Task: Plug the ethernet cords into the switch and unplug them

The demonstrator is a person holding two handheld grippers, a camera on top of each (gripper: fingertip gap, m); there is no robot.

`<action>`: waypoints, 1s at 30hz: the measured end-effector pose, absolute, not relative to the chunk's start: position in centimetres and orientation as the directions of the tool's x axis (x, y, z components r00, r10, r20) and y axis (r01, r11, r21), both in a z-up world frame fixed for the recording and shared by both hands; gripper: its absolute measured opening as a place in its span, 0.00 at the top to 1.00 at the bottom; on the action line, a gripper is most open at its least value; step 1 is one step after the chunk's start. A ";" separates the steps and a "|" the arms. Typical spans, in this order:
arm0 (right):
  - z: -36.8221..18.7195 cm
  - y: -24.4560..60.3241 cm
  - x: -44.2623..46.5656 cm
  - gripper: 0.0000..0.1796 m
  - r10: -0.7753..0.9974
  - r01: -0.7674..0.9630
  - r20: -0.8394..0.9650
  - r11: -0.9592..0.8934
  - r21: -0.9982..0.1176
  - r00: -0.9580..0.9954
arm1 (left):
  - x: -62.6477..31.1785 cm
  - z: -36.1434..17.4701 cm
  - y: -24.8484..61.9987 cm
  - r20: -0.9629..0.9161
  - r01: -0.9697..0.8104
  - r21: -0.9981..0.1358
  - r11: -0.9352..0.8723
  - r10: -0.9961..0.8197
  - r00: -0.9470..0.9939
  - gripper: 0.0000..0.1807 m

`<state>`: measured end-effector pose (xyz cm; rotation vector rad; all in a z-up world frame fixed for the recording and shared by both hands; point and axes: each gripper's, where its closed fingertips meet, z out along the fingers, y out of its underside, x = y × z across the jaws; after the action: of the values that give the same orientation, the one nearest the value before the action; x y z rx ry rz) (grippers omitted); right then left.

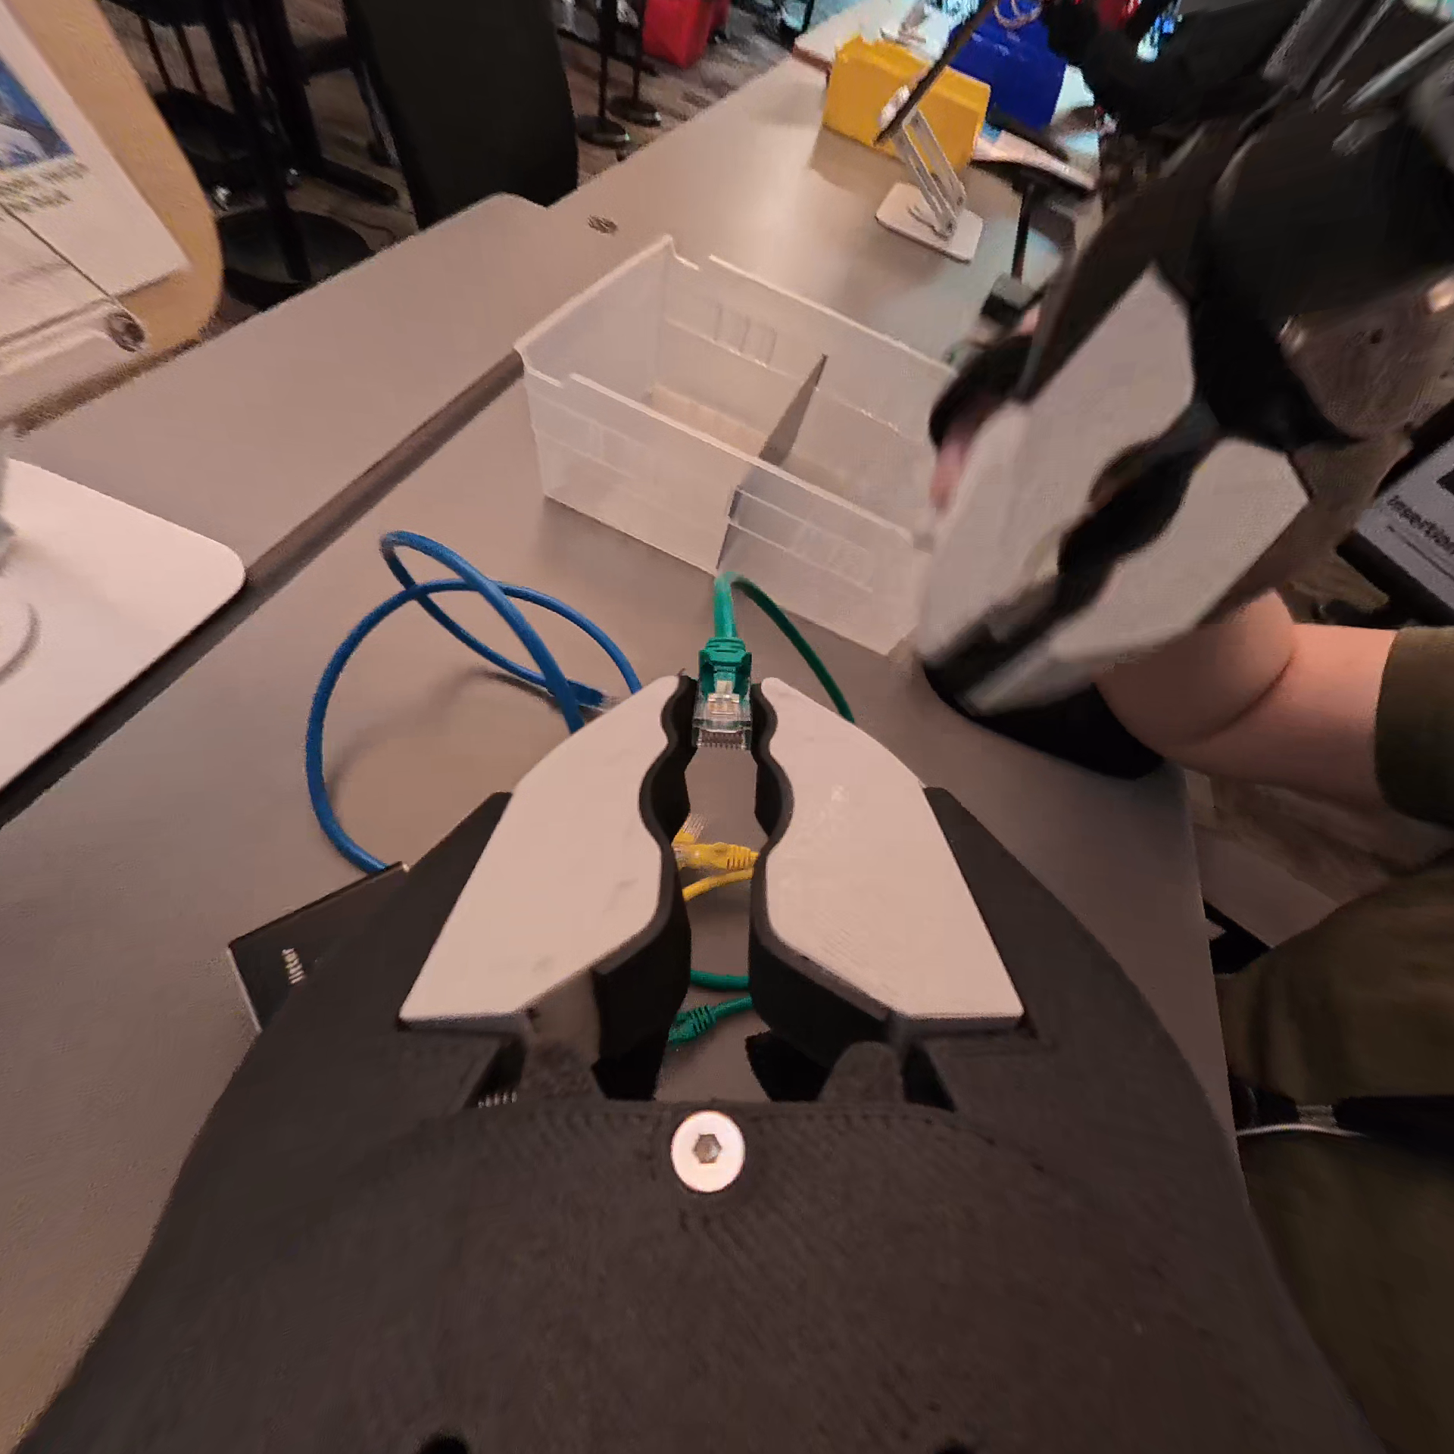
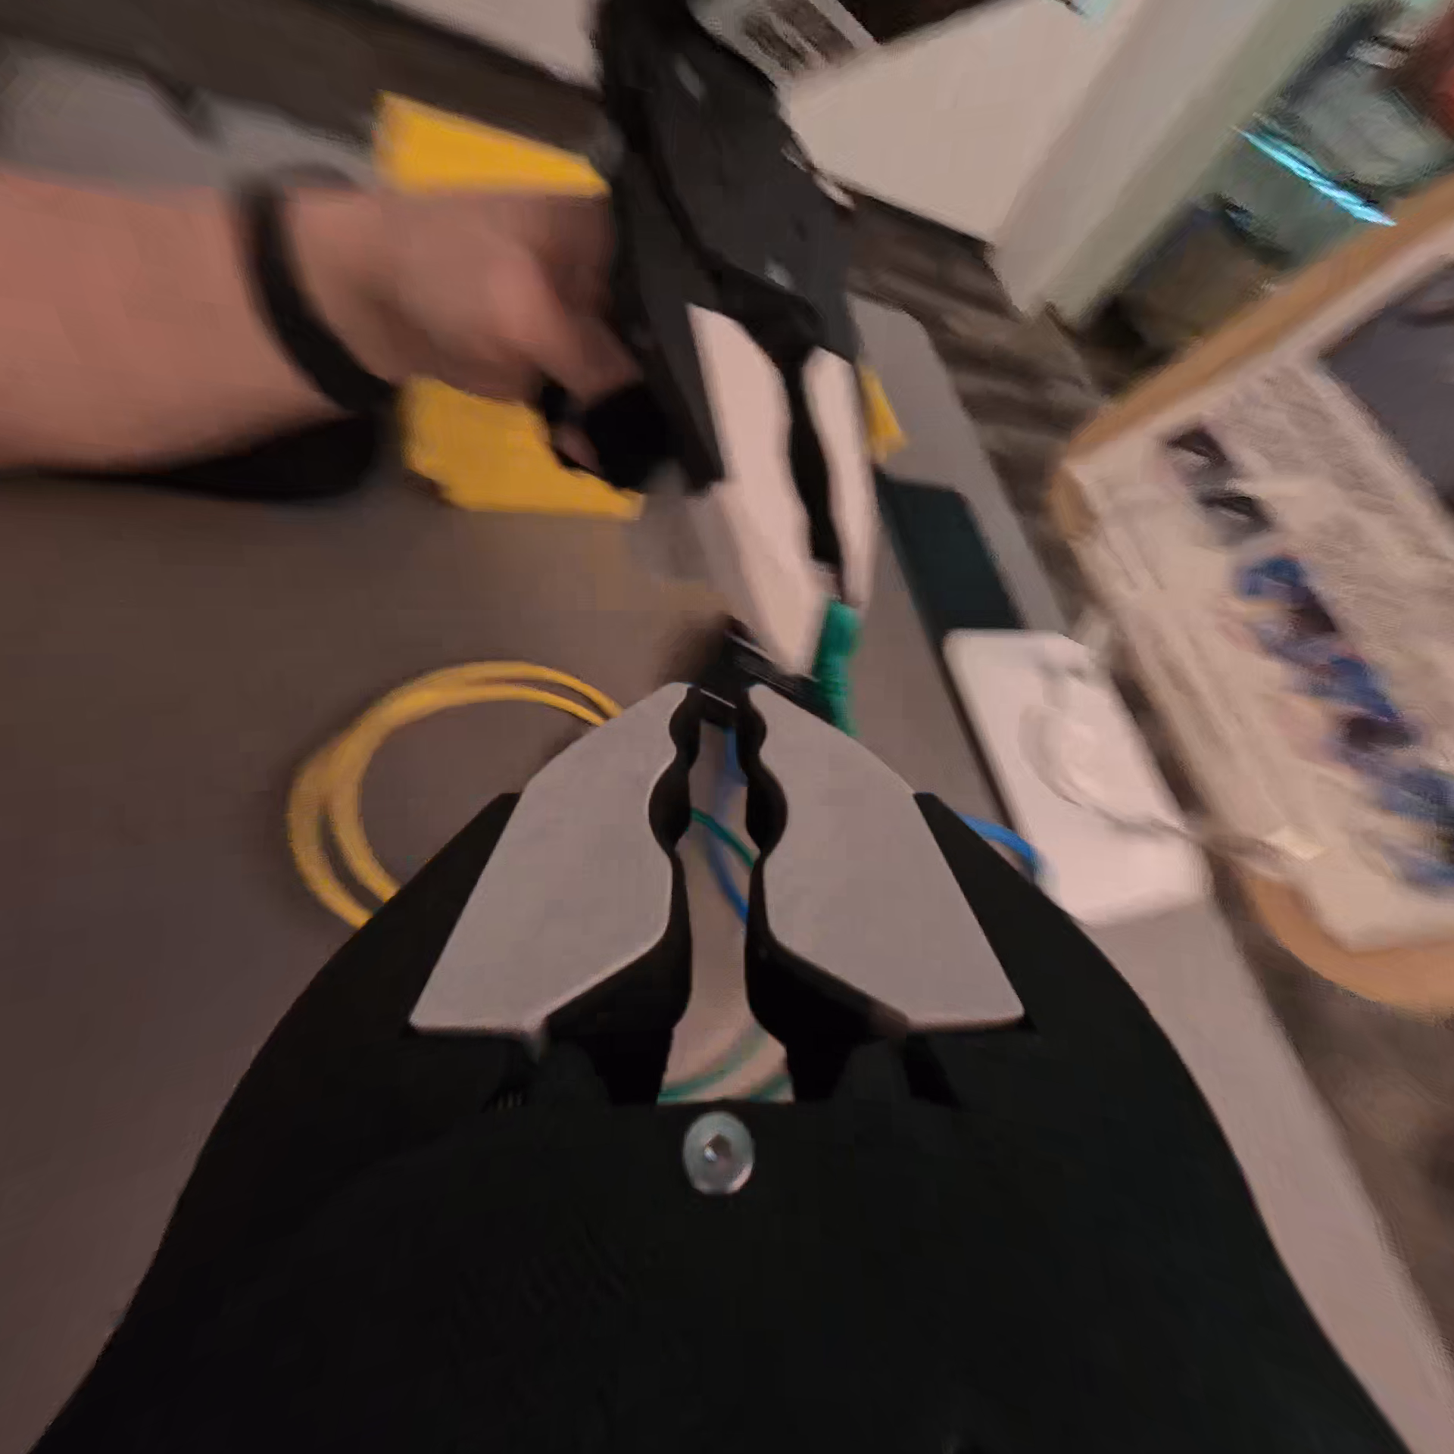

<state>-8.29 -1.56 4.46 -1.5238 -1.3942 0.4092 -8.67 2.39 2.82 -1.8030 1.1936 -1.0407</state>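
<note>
**Green plug pinched, switch waiting low in the frame**

In the left wrist view the left tool (image 1: 722, 692) has its tips clamped on the green plug (image 1: 721, 692) at centre frame, clear connector end pointing back toward the camera, green cord (image 1: 795, 653) trailing off toward the clear bin (image 1: 629, 440). The black switch (image 1: 315, 952) peeks out at lower left, largely hidden under the tool body. The blue cord (image 1: 472, 621) loops on the tabletop (image 1: 197, 826) left of centre; a yellow plug (image 1: 712, 854) shows through the gap between the fingers.

The right tool (image 2: 720, 704) looks nearly together in its own blurred view; whether it pinches anything I cannot tell.

To do this well, I'd say: keep the pinch on the boot, square the connector to a port, latch tab aligned, then push straight in. Any twist could jam it.
</note>
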 end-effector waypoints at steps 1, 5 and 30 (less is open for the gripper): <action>4.1 -3.0 -9.3 0.95 0.946 0.490 0.247 0.118 -0.864 0.208 | -9.0 3.4 2.6 0.235 -0.332 -0.890 -0.312 -0.939 0.252 0.94; -0.2 -2.6 -11.9 0.99 0.979 0.506 -0.076 -0.163 -0.847 0.188 | -9.8 5.6 2.5 0.241 -0.251 -0.919 -0.305 -0.937 0.253 0.94; 12.1 -3.6 -9.5 0.69 0.966 -0.379 0.110 0.196 -0.904 0.235 | -9.3 11.1 -4.0 0.083 -0.210 -0.973 -0.096 -0.994 0.070 0.93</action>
<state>-9.50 -3.56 12.08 -0.8896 -0.8316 1.1126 -9.35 -3.99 11.10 -1.4629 1.2749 -1.1206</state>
